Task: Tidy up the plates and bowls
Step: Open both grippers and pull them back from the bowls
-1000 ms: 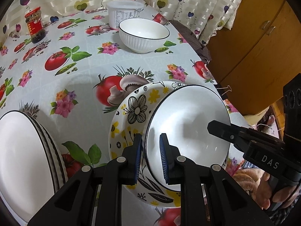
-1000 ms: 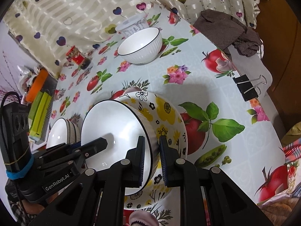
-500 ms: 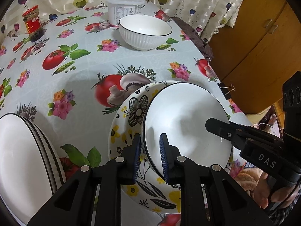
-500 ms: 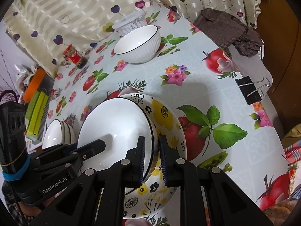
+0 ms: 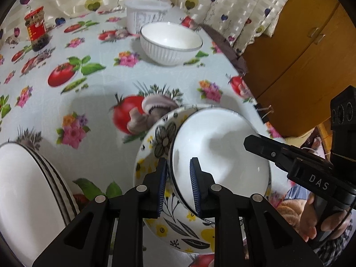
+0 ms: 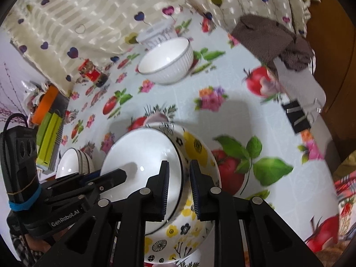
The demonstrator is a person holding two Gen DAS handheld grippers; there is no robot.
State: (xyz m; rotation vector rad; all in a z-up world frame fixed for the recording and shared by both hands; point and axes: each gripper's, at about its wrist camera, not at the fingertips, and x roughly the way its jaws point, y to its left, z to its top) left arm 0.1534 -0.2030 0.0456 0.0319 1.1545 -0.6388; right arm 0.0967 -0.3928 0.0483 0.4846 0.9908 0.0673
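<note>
A white bowl with a black rim (image 5: 222,155) (image 6: 138,160) rests inside a flowered plate (image 5: 155,138) (image 6: 195,144) near the table's right edge. My left gripper (image 5: 178,162) straddles the bowl's left rim. Its jaws are starting to open, with the pads still against the wall. My right gripper (image 6: 179,163) straddles the opposite rim with its jaws opening, and gaps show on both sides of the rim. One right finger (image 5: 267,149) reaches over the bowl in the left wrist view. A ribbed white bowl (image 5: 171,42) (image 6: 164,62) stands farther back. A stack of white bowls (image 5: 22,189) (image 6: 71,162) sits at the left.
A red-labelled jar (image 5: 36,32) and a white plastic tub (image 5: 146,15) stand at the back by the curtain. A brown cloth (image 6: 273,35) and a binder clip (image 6: 297,115) lie at the table's right edge, beside a wooden cabinet (image 5: 300,55). Green and orange boxes (image 6: 49,129) sit left.
The white bowl has settled lower into the flowered plate. The right jaws have spread off the rim. The left jaws have widened only slightly.
</note>
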